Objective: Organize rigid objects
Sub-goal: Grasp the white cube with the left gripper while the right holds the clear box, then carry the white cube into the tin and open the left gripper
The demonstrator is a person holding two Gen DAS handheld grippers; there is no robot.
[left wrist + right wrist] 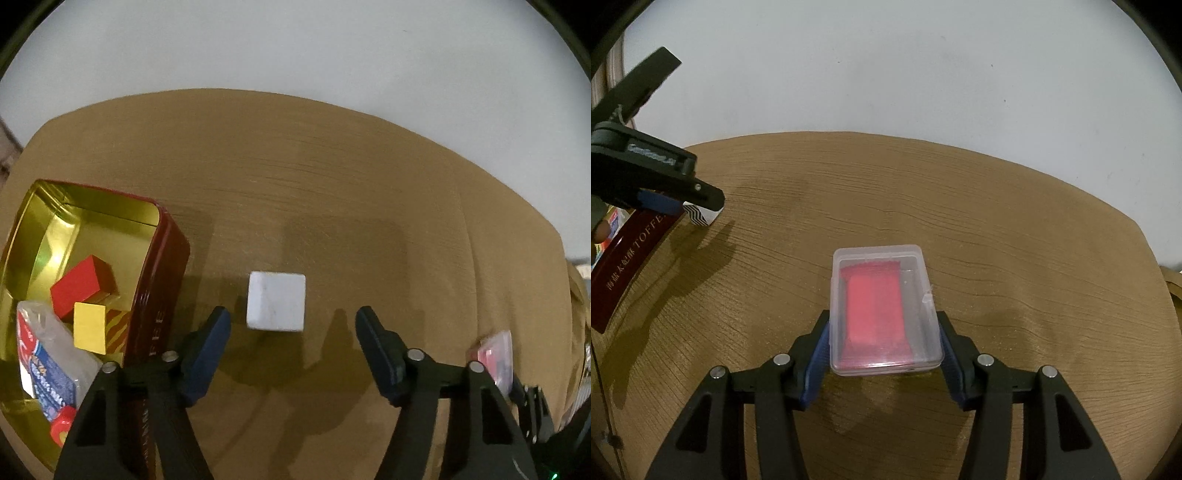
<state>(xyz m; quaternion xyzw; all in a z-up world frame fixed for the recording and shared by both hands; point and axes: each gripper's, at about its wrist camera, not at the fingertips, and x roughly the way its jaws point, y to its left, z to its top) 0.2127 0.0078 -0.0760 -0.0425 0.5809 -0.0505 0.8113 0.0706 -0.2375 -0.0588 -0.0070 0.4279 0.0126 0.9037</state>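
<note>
The left gripper (293,321) hovers with jaws spread over the white block (276,301), which lies on bare table (332,184) between the fingertips and untouched by either pad. Just left stands the open tin (162,280), holding a red block (79,290), a yellow block (90,328) and a packet (51,362). The right gripper (884,343) pinches the clear box (884,310) by its long sides; open tabletop runs to the far edge.

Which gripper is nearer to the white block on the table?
Left. The left gripper hovers open right at the white block; the right gripper is apart, clamping the clear plastic case.
</note>
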